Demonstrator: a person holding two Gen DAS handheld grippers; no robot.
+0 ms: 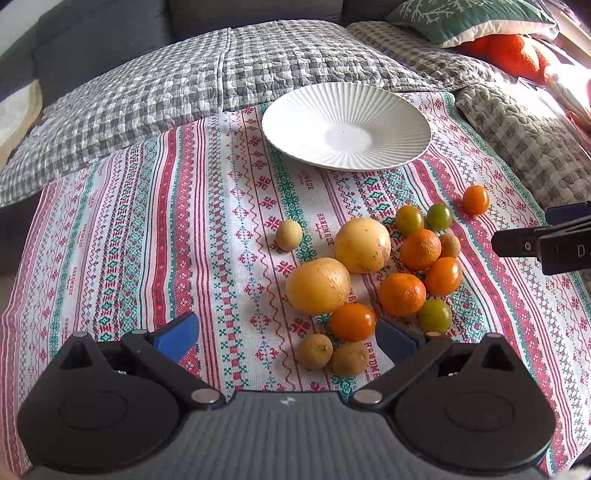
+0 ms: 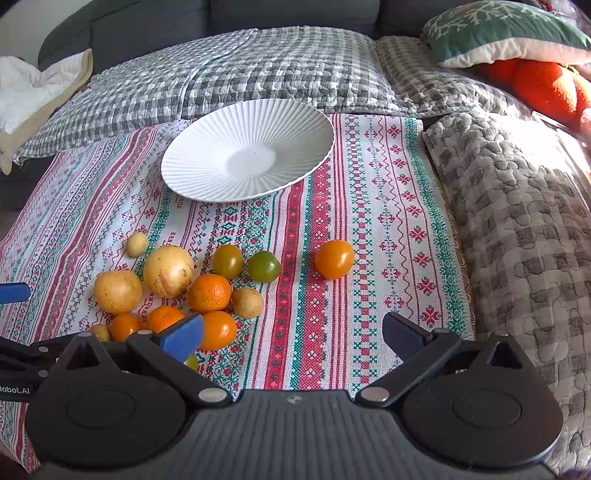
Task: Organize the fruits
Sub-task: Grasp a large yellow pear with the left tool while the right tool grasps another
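Observation:
An empty white ribbed plate (image 1: 388,110) (image 2: 207,166) sits at the far side of a patterned cloth. Several fruits lie loose in a cluster in front of it: two big yellow ones (image 1: 317,285) (image 2: 168,271), mandarins (image 1: 402,294) (image 2: 209,292), orange and green tomatoes (image 1: 352,321) (image 2: 263,266) and small tan fruits (image 1: 289,235). One orange tomato (image 2: 334,258) (image 1: 475,199) lies apart to the right. My left gripper (image 1: 286,336) is open above the cloth, just short of the cluster. My right gripper (image 2: 293,334) is open and empty to the right of the cluster.
The patterned cloth (image 1: 147,240) (image 2: 369,221) lies over a grey checked quilt (image 1: 184,81) (image 2: 517,221) on a sofa. A green cushion (image 2: 506,33) and orange plush items (image 2: 543,88) lie at the back right. A white cloth (image 2: 29,88) lies at the back left.

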